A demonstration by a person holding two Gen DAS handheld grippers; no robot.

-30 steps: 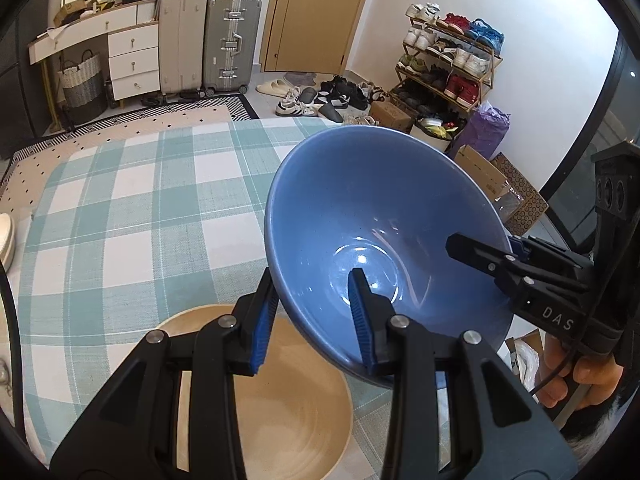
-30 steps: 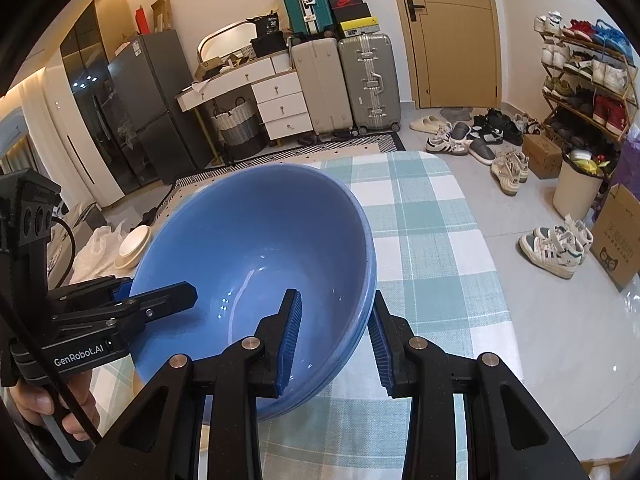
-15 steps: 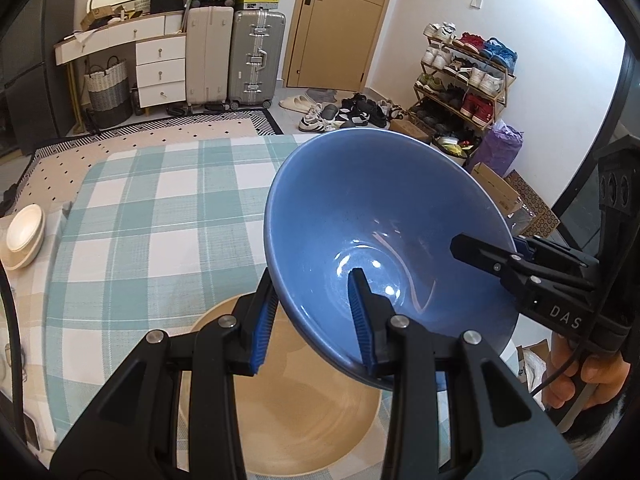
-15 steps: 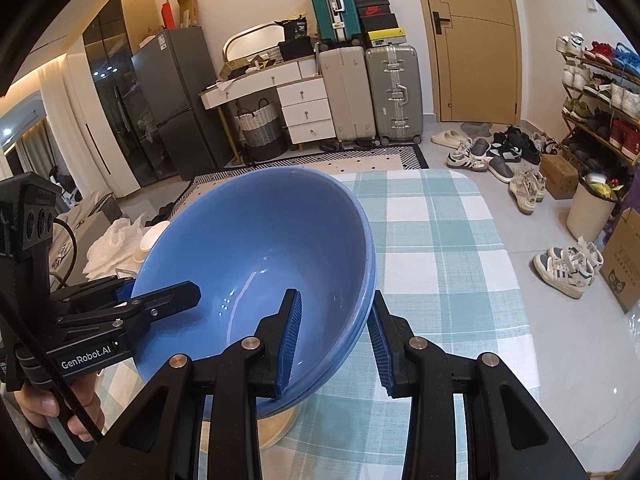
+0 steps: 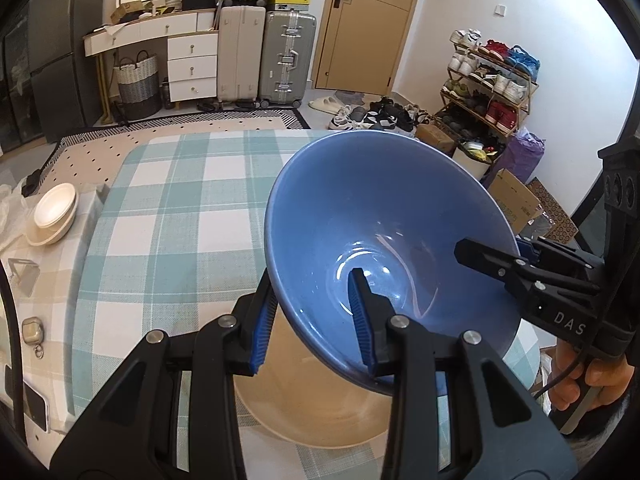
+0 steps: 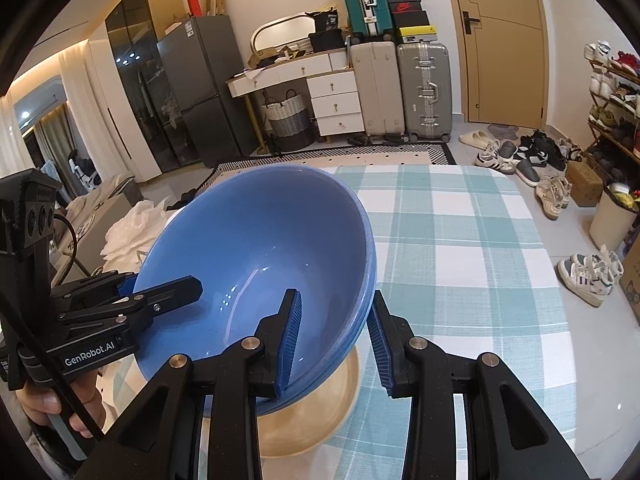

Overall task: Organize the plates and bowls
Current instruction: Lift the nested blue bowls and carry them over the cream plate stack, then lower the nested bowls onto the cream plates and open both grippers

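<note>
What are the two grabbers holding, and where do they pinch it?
Both hold the blue bowl by its rim, on opposite sides: left gripper, right gripper, each with one finger inside.

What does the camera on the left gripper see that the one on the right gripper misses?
Only the left wrist view shows the stacked white bowls at the table's left edge, and the small case with a ring near it.

Only the right wrist view shows the tall dark fridge and the glass cabinet.

Both show the blue bowl gripped on opposite rims by the left gripper and the right gripper, above the beige bowl on the checked tablecloth.
</note>
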